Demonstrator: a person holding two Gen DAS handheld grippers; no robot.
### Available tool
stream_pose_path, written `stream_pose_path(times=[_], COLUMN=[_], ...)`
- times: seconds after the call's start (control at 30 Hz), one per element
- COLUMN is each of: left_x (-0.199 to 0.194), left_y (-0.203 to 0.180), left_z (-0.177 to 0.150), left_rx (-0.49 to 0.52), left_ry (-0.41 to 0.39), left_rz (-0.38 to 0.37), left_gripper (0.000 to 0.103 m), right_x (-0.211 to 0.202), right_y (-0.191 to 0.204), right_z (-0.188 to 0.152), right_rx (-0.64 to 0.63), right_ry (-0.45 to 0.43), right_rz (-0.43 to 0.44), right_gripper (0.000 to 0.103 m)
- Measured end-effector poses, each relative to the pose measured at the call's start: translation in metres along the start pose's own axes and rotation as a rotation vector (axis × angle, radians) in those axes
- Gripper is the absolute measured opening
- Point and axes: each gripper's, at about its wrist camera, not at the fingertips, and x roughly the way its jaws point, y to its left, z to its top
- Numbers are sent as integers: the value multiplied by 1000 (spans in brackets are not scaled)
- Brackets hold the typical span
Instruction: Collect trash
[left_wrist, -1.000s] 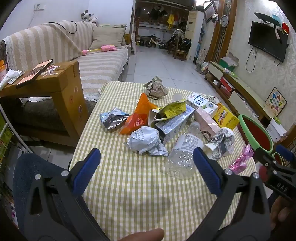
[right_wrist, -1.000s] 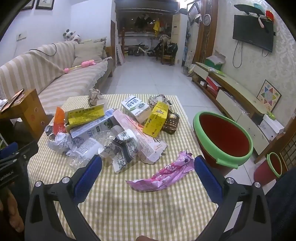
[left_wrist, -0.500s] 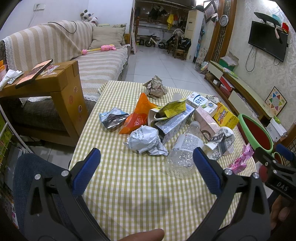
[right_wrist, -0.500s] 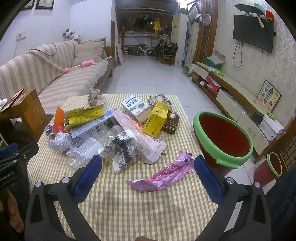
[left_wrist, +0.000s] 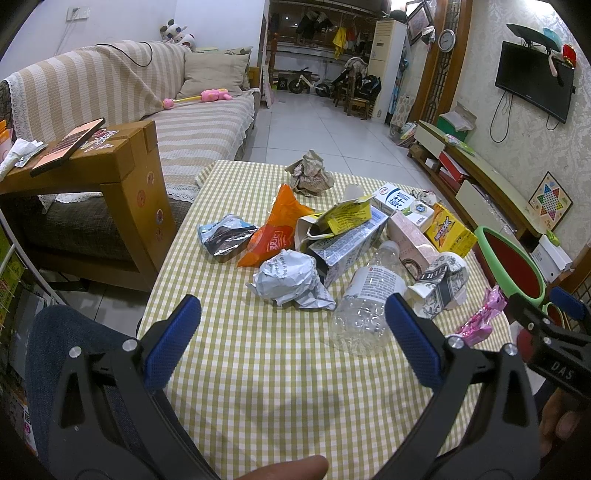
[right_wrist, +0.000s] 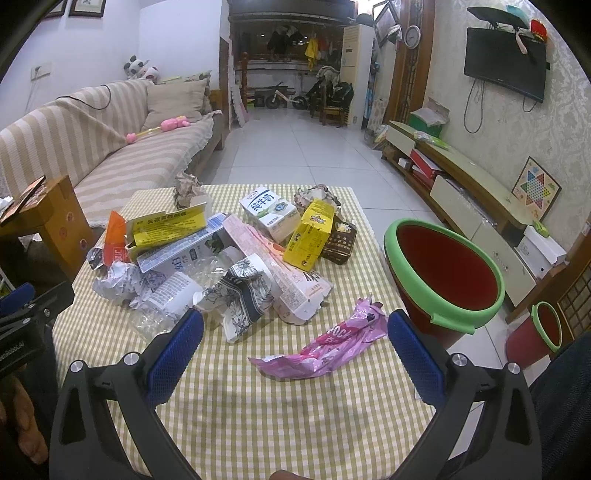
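Crinkled pink wrapper (right_wrist: 325, 349) between the released right claw (right_wrist: 293, 330); left claw (left_wrist: 291, 319) likewise spread.

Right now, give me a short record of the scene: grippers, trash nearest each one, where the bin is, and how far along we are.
left gripper: open, empty, above the near part of the table
right gripper: open, empty
nearest to left: crumpled white paper, clear plastic bottle
nearest to right: pink wrapper
bin: red bin with green rim, beside the table's right edge, looks empty
progress: no trash collected yet, pile still on the table
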Motion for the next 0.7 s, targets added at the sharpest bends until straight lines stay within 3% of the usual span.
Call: stream_pose_path(times=[0.7], left_x=[1], left_y=[0], left_z=[0], left_rx=[-1], left_ry=[1], left_rz=[0], left_gripper=[97], right_x=[1], right_y=[0], right_z=[0], right_rx=[1], right_ry=[2], right_rz=[-1], right_gripper=[96])
